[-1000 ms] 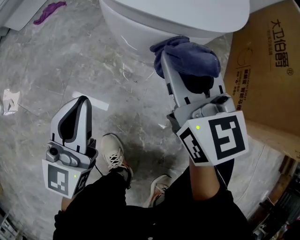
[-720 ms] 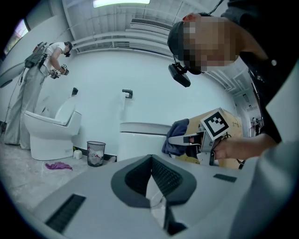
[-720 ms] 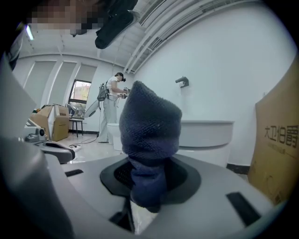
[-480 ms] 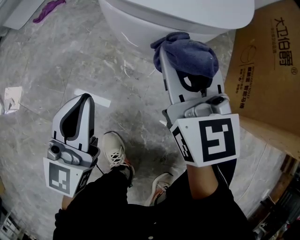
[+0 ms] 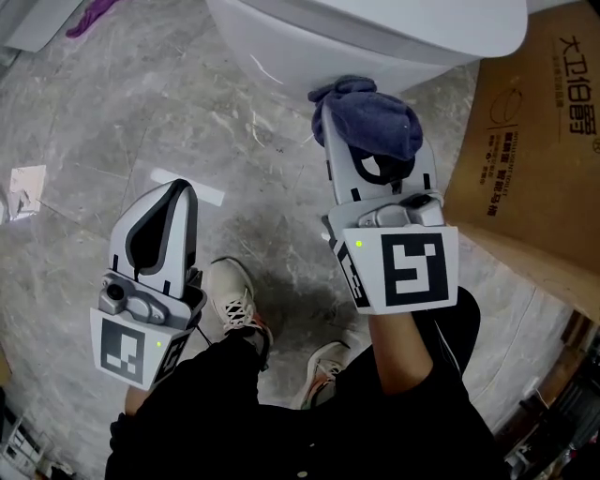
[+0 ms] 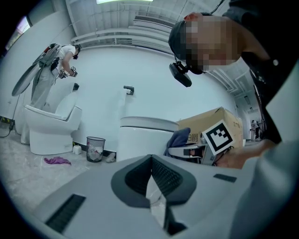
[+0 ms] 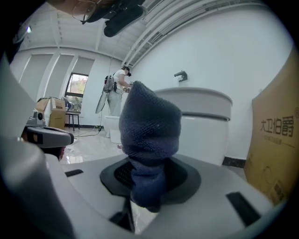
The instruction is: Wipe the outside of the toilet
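Note:
A white toilet (image 5: pixel 375 33) fills the top of the head view; its bowl also stands ahead in the right gripper view (image 7: pixel 205 126) and the left gripper view (image 6: pixel 140 137). My right gripper (image 5: pixel 361 127) is shut on a dark blue cloth (image 5: pixel 370 117), which bunches over its tip just below the toilet's front. The blue cloth (image 7: pixel 149 130) blocks the middle of the right gripper view. My left gripper (image 5: pixel 169 202) hangs lower left over the floor, jaws shut and holding nothing, well away from the toilet.
A large cardboard box (image 5: pixel 534 141) stands right of the toilet, close to my right gripper. My two shoes (image 5: pixel 230 305) are on the grey marble floor. A purple rag (image 5: pixel 89 17) lies far left. A second toilet (image 6: pixel 49 128), a bin (image 6: pixel 95 148) and another person (image 6: pixel 49 70) stand beyond.
My right gripper with the blue cloth has shifted a little right and up along the toilet's front. The left gripper has drifted slightly right.

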